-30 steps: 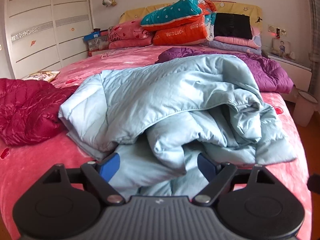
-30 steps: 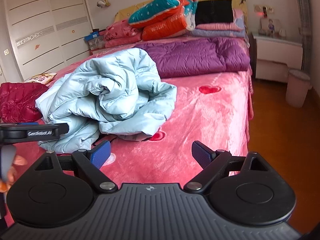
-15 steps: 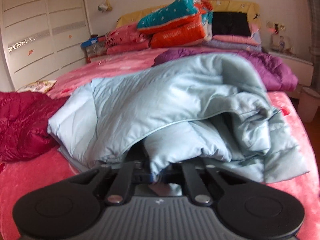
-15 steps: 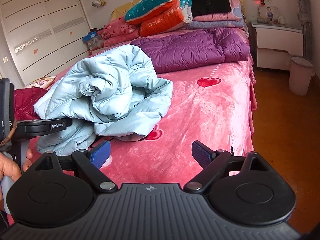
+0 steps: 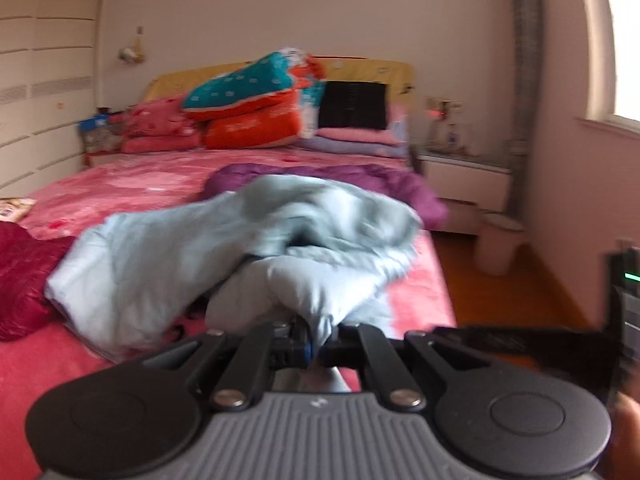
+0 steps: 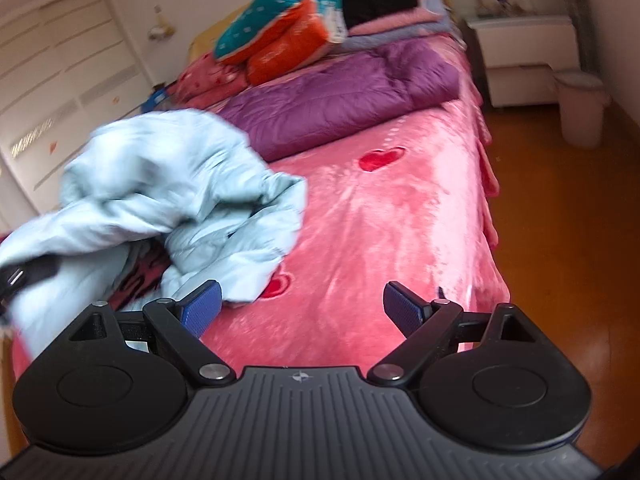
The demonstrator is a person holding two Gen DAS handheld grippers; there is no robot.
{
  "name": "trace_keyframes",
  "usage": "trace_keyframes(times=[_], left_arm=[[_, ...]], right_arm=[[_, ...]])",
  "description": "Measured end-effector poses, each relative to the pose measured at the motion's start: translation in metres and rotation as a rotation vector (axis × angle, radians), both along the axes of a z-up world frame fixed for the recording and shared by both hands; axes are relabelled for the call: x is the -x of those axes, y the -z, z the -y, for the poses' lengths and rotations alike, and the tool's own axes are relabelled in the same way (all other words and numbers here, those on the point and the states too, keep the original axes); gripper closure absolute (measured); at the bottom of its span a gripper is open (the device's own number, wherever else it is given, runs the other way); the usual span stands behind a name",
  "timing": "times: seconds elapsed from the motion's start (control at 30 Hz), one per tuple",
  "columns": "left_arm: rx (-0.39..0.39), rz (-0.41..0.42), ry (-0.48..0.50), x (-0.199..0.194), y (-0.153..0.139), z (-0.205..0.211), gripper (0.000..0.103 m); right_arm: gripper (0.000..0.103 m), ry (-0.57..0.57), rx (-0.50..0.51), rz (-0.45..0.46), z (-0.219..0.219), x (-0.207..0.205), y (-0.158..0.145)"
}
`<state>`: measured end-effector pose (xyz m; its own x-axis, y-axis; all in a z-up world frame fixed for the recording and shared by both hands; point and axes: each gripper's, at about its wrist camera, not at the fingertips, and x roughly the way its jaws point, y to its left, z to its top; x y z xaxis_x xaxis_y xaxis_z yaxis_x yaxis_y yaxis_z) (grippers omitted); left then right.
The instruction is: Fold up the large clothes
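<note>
The left gripper has its jaws pinched tight on a bunched edge of the one light-blue padded jacket, probably to draw it out flat for folding. The right gripper hovers with jaws spread and empty just right of the jacket's near hem, over the pink bed. Farther off lie one purple jacket and, at the left, one red jacket, apparently waiting.

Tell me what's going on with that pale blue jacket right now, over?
Left gripper shut on a bunched fold of the pale blue jacket. Right gripper open, empty, over the pink bedspread. Purple coat beyond, clear of it.
</note>
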<state>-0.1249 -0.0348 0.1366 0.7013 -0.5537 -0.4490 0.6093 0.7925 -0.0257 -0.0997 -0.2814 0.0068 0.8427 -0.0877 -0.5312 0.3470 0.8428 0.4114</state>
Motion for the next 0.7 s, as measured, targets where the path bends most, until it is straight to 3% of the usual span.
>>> trace_keyframes(times=[0.23,0.4,0.57,0.63,0.7], left_arm=[[0.024,-0.085,0.161,0.050,0.011,0.011,0.103],[-0.043,-0.154,0.286,0.065,0.035,0.030,0.102],[-0.058,-0.225,0.279,0.054,0.046,0.026,0.098],[-0.032,-0.235,0.272,0.050,0.043,0.019,0.091],[-0.010,-0.220,0.276,0.051,0.037,0.012,0.070]], right_arm=[[0.000,0.020,-0.104,0.033,0.016,0.013,0.002],[0.000,0.003,-0.099,0.044,0.014,0.022,-0.004],[0.000,-0.025,-0.087,0.045,0.011,0.032,-0.012],[0.000,-0.042,-0.082,0.054,0.011,0.037,-0.018],[0.000,-0.062,-0.079,0.065,0.009,0.041,-0.026]])
